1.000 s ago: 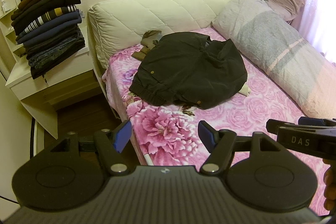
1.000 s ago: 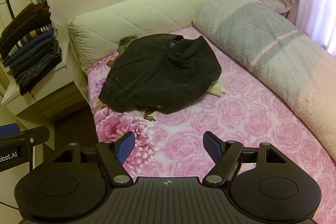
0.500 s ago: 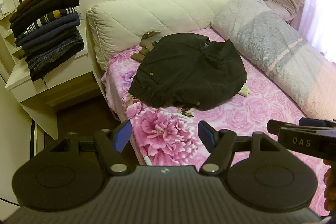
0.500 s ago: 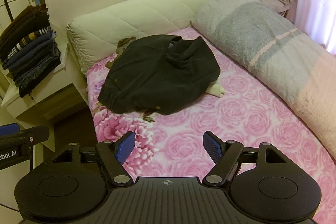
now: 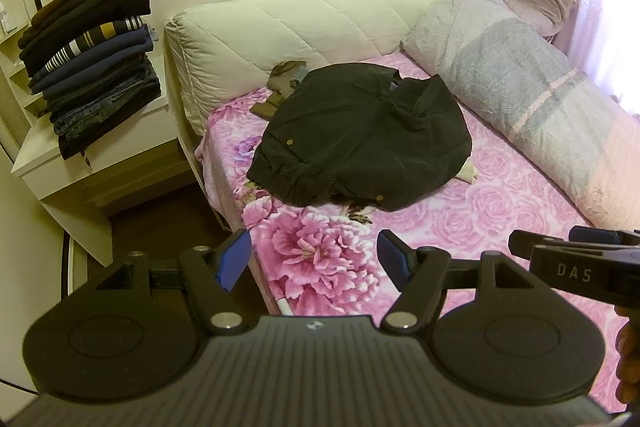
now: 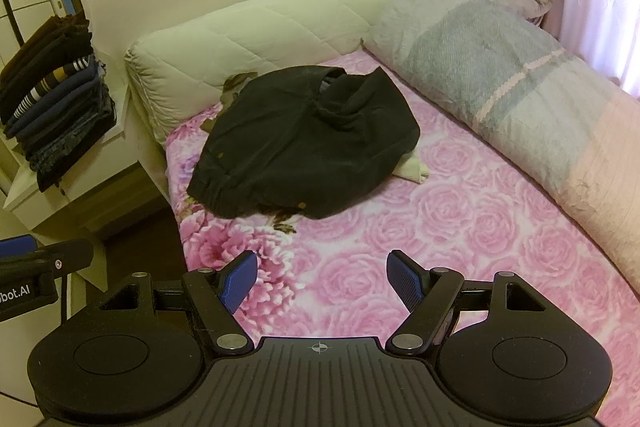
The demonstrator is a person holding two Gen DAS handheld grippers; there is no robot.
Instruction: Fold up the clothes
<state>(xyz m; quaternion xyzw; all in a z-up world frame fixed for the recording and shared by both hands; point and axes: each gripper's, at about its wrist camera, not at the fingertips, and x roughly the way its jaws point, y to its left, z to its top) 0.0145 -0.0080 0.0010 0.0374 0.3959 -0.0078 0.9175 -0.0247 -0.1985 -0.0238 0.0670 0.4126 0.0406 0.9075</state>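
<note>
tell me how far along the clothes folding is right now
Done: a tall stack of folded clothes sits on the white dresser. In hand: nothing; the left gripper and right gripper are both open and empty, hovering short of the pile. Left: the dark jacket lies crumpled on the bed, with a brownish garment and a cream item poking out from under it.

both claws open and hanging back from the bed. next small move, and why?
Probably bring both claws forward toward the near hem of the dark jacket. The left claw and right claw are open and empty, short of the garment, which lies crumpled on the pink floral bedsheet. The elastic hem faces the claws, so it looks like the easiest edge to pinch and spread flat.
</note>
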